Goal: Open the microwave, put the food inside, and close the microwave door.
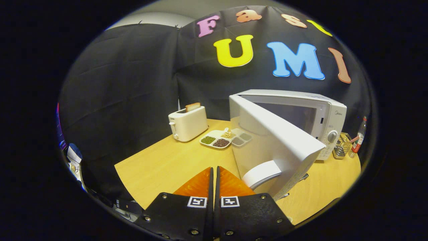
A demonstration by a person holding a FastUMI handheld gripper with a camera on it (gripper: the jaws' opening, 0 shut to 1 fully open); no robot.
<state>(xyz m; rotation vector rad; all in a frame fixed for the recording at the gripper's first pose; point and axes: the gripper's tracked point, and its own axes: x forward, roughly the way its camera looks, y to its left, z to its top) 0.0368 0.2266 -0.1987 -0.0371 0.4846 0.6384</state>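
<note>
A white microwave [329, 117] stands on the wooden table [160, 167], to the right beyond my fingers. Its door [271, 140] is swung open toward me, with the curved white handle [261, 174] just right of my fingertips. The dark cavity [294, 115] shows behind the door's top edge. A white divided plate [216, 140] with green, dark and pale beans lies on the table left of the door's hinge side, mirrored in the door. My gripper [214, 168] is shut with nothing between its fingers, low over the table and apart from the handle.
A white toaster [187, 123] with a bread slice sticking up stands left of the plate. A wire basket [341, 147] and a bottle [359, 139] sit right of the microwave. The table's front-left corner [117, 165] is near my fingers.
</note>
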